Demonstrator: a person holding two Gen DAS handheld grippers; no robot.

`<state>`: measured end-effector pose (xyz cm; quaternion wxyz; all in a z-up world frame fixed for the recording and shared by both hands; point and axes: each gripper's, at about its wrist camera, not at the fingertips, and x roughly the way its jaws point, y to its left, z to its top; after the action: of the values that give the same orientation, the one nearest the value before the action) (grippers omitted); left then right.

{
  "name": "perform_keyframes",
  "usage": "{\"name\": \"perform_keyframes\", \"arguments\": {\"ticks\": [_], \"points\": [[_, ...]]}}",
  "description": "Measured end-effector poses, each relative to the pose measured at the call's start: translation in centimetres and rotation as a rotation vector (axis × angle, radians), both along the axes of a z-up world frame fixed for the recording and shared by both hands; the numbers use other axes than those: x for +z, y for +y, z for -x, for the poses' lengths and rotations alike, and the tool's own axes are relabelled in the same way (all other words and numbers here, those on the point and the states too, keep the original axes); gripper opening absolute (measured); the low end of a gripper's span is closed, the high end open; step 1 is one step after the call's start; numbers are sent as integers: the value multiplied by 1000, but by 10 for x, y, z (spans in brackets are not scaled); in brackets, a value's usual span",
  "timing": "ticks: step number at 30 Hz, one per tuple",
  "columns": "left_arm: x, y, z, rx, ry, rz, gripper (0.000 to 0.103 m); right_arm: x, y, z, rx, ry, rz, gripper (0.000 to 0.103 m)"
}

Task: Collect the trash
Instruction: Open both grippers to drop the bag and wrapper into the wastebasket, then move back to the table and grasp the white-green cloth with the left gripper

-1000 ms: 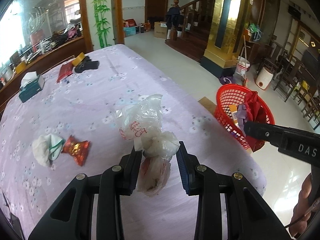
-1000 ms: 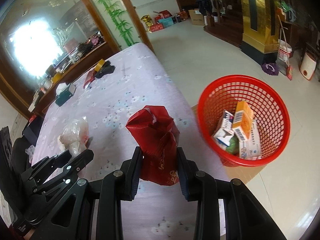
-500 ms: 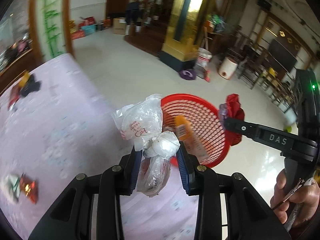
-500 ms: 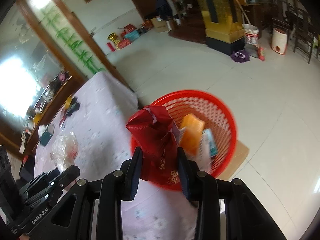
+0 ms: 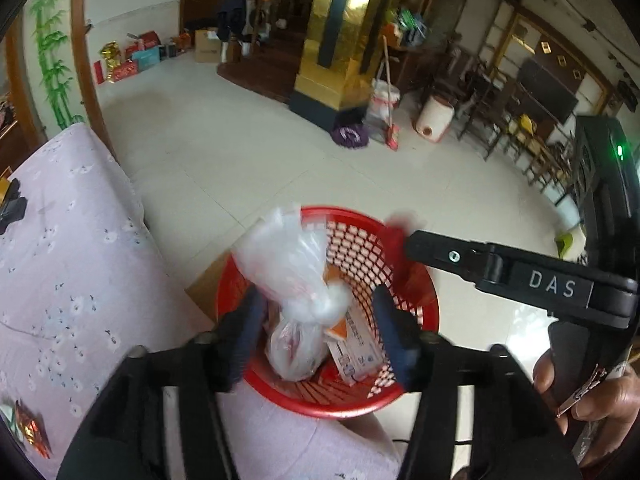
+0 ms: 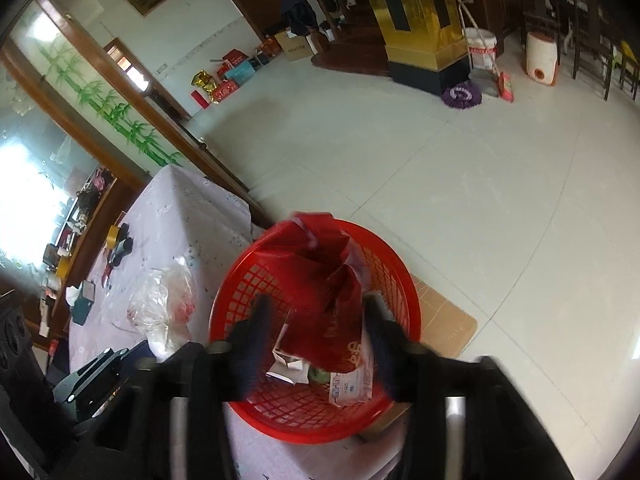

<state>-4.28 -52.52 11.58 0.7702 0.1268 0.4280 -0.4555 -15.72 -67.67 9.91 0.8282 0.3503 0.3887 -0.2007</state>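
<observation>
Both grippers hover over a red mesh basket (image 5: pixel 404 394) (image 6: pixel 240 292) on the floor beside the table. My left gripper (image 5: pixel 318 332) has its jaws opening; a knotted clear plastic bag (image 5: pixel 296 276) hangs loose between them, no pad pressing it. My right gripper (image 6: pixel 316 340) is opening too, and a red bag (image 6: pixel 332 300) drops free between its fingers into the basket. Small cartons (image 5: pixel 354 350) (image 6: pixel 352 384) lie in the basket. The right gripper's finger (image 5: pixel 500 270) crosses the left wrist view.
The lilac flowered tablecloth (image 5: pixel 60 280) (image 6: pixel 176 216) covers the table at left. A red wrapper (image 5: pixel 32 428) lies near its front corner and dark items (image 6: pixel 120 246) at the far end. Cardboard (image 6: pixel 444 316) sits under the basket. Tiled floor (image 6: pixel 440 168) spreads beyond; a hand (image 5: pixel 592 392) holds the right gripper.
Both grippers swung from above the table to above the red basket. Their jaws spread apart, letting go of the clear bag and the red bag, which now sit loose over the basket.
</observation>
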Motion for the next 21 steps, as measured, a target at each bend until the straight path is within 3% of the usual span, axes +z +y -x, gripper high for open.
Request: {"name": "perform_keyframes", "arguments": {"ticks": [9,21], "points": [[14,51,2,51,-30,16,60,13,7,7,-9,-41,17,72],[18,153,-2,183,-35,19,61,32,106,-3,175,-70,13,72]]}}
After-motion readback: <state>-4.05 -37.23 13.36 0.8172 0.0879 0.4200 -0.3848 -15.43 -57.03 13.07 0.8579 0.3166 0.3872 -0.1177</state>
